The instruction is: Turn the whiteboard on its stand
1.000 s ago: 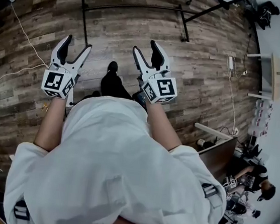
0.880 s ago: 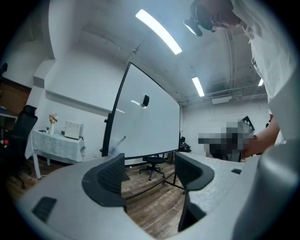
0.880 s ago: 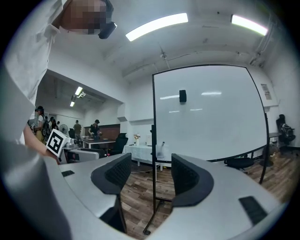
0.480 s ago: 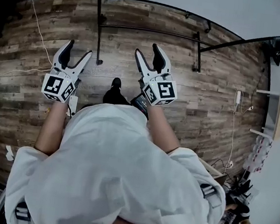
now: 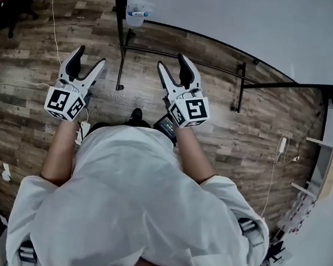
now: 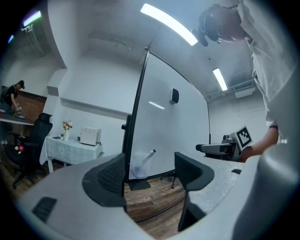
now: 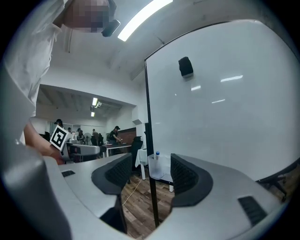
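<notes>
The whiteboard point(image 5: 246, 25) stands ahead of me on a black stand point(image 5: 181, 59) with floor legs. A clear cup point(image 5: 135, 16) holding a marker hangs at its left edge. My left gripper point(image 5: 89, 58) and right gripper point(image 5: 172, 63) are both open and empty, held short of the board and touching nothing. In the left gripper view the board point(image 6: 171, 126) and its black side frame point(image 6: 136, 112) show beyond the open left gripper point(image 6: 150, 173). In the right gripper view the frame post point(image 7: 149, 140) lines up between the jaws of the right gripper point(image 7: 151, 176), farther off. A black eraser point(image 7: 185, 66) sticks on the board point(image 7: 225, 108).
A white cable point(image 5: 52, 31) trails over the wood floor at left. A table with a white cloth point(image 6: 70, 145) stands beyond the board. People work at desks point(image 7: 112, 136) in the background. A shelf point(image 5: 329, 170) and another cable lie at right.
The whiteboard has come into the head view and now fills its top. Both grippers keep the same open pose in front of me.
</notes>
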Tool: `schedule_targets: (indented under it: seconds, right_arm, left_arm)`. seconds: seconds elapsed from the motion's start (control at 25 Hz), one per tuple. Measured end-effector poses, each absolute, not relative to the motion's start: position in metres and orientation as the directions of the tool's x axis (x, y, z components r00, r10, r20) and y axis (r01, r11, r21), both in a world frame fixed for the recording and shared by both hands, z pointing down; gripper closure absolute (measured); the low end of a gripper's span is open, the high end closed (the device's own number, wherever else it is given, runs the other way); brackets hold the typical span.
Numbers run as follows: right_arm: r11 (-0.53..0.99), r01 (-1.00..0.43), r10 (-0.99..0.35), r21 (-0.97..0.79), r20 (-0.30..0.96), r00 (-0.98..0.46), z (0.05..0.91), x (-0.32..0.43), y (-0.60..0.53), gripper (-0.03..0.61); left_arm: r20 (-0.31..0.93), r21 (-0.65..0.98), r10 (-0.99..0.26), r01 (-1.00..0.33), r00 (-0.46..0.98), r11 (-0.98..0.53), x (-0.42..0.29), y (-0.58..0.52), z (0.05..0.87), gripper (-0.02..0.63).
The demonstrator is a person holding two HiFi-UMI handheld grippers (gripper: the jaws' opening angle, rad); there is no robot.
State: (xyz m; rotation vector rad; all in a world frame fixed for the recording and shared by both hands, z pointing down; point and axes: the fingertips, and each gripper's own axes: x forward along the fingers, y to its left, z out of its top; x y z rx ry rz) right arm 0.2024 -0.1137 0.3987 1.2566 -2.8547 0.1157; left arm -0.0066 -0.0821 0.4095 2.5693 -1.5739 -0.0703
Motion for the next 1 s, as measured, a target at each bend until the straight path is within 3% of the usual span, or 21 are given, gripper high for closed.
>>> schedule_targets:
  seconds: [0.48, 1.0]
  right_arm:
    - [0.715, -0.695, -0.69, -0.075, 0.082, -0.719, 0.418, 0.172, -0.201, 0.334]
    - [0.56, -0.828, -0.821, -0.035, 0.108, -0.56, 0.407, 0.124, -0.257, 0.341]
  left_arm:
    - [0.03, 0.15, -0.884, -0.876, 0.467, -0.458, -0.039, -0.18, 0.411, 0.299]
    - [0.001, 0.146, -0.723, -0.716, 0.69, -0.683, -0.08, -0.281, 0.41, 0.299]
